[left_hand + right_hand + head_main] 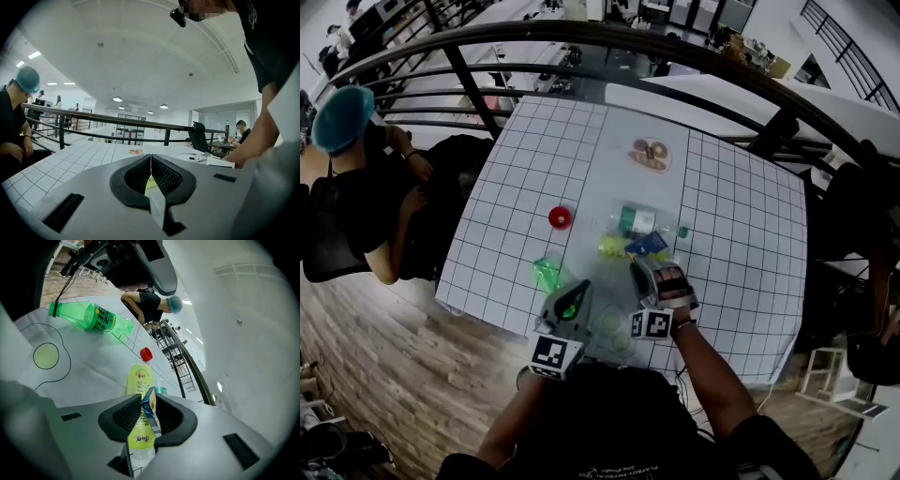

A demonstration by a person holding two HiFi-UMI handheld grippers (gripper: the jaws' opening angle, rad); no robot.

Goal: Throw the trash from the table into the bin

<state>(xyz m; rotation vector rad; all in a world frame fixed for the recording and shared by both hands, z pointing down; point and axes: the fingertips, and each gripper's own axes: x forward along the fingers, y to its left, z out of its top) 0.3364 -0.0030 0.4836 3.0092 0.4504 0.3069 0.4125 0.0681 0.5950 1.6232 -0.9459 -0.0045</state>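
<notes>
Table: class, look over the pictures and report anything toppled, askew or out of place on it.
The green bottle lies on its side on the table, and the yellow-labelled bottle lies flat too. A loose red cap sits apart from both. No spill shows.

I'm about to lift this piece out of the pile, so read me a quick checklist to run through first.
1. Right gripper closed on the blue carton: ok.
2. Carton free of the yellow-labelled bottle lying just beyond it: cannot tell.
3. Left gripper shut and away from the pile: ok.
4. Bin in sight for the drop: not ok, no view shows it.
5. Table cleared: not ok, the green bottle and red cap are among the trash on it.
</notes>
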